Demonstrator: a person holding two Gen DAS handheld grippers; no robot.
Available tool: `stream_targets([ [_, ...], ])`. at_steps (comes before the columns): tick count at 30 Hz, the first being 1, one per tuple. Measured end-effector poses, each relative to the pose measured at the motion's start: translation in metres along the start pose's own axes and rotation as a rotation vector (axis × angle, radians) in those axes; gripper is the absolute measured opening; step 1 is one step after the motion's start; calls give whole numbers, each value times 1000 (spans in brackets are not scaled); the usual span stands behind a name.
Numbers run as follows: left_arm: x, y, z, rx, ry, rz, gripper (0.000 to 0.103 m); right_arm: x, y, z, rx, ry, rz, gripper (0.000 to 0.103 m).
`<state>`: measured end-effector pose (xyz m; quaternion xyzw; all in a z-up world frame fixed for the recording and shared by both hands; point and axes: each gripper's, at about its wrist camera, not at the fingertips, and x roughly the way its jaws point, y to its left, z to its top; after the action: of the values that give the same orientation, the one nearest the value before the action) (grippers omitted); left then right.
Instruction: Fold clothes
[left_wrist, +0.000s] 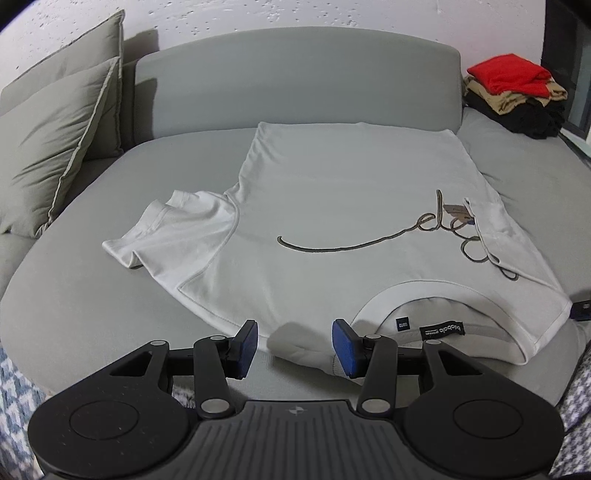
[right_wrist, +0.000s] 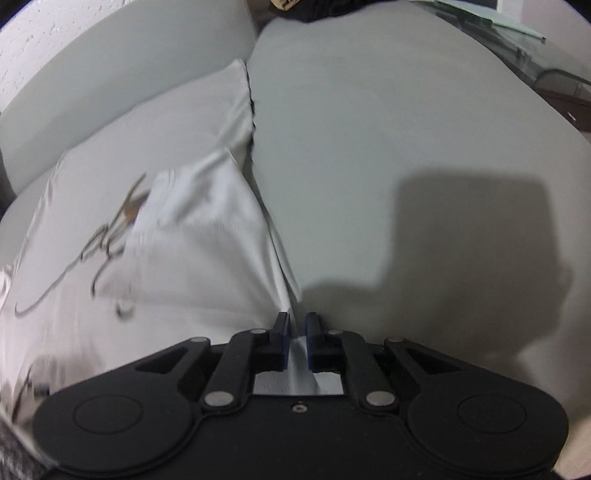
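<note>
White t-shirt (left_wrist: 332, 206) spread flat on the grey sofa (left_wrist: 295, 92), collar nearest the left gripper (left_wrist: 294, 345), whose blue pads (left_wrist: 246, 345) stand apart over the shirt's near edge, grey cushions (left_wrist: 55, 147) left of the shirt, folded clothes pile (left_wrist: 517, 96) beyond its far right corner

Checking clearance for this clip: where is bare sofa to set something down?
Bare grey cushion lies between the pillows and the white T-shirt, and right of the shirt toward the clothes pile. The middle is covered.
</note>
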<state>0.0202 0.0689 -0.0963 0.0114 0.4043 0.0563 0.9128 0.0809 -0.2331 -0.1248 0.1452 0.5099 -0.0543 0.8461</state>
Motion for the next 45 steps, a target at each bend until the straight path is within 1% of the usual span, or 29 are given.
stream_targets([
  [2,2,-1,5,10,-14,7,45,-11,1,3,27,-48,57,14],
  [4,5,-2,12,23,-48,11,45,-18,7,9,31,-123,142,15],
  [7,19,-6,20,54,-65,21,41,-4,29,24,37,-122,268,16],
  [8,24,-8,19,69,-59,17,39,3,39,26,29,-113,288,16],
  [10,36,-11,16,97,-33,6,37,16,58,27,-6,-100,302,16],
  [11,43,-12,11,104,9,-8,32,19,64,22,-30,-97,294,16],
  [12,44,-13,5,115,23,-16,32,22,69,17,-54,-92,285,16],
  [14,35,-15,-7,155,-10,-12,32,17,76,1,-143,-112,250,16],
  [15,30,-16,-10,174,-14,-9,31,11,77,-5,-175,-104,239,16],
  [16,26,-16,-12,181,-15,-11,28,5,77,-11,-198,-92,231,16],
  [18,21,-12,-12,163,-14,-17,28,-7,76,-21,-226,-69,223,16],
  [19,19,-9,-12,149,-14,-20,29,-12,74,-22,-215,-55,229,16],
  [20,17,-6,-11,132,-15,-19,38,-17,72,-22,-189,-45,251,17],
  [21,16,-3,-10,115,-15,-15,42,-22,69,-22,-160,-38,279,20],
  [22,15,3,-8,97,-20,-12,44,-26,66,-22,-130,-30,306,25],
  [23,13,9,-8,78,-29,-10,46,-31,65,-22,-104,-32,337,37],
  [24,12,15,-6,54,-40,-12,47,-36,65,-22,-86,-44,366,49],
  [25,11,23,-4,25,-54,-19,47,-40,68,-23,-77,-61,389,54],
  [26,11,35,-3,-33,-66,-50,48,-44,71,-25,-71,-76,408,61],
  [27,13,52,-3,-119,-76,-104,48,-44,76,-23,-63,-86,426,68],
  [29,17,85,-2,-292,-95,-212,48,-47,81,-24,-48,-95,466,74],
  [30,20,102,-3,-387,-102,-247,47,-48,83,-25,-44,-97,484,74],
  [31,25,120,-6,-492,-107,-264,43,-48,84,-25,-39,-96,495,74],
  [33,35,154,-11,-683,-119,-291,42,-46,86,-28,-22,-88,511,74],
  [35,43,180,-15,-809,-139,-291,42,-41,88,-31,-9,-67,530,74],
  [39,55,217,-13,-907,-157,-217,44,-33,96,-35,-13,-42,532,74],
  [41,67,234,-14,-971,-133,-213,44,-29,98,-36,-13,-36,537,74],
  [43,80,248,-17,-1047,-119,-246,43,-24,98,-37,2,-24,542,74],
  [45,86,252,-13,-1050,-117,-244,42,-19,97,-37,23,-15,543,74],
])
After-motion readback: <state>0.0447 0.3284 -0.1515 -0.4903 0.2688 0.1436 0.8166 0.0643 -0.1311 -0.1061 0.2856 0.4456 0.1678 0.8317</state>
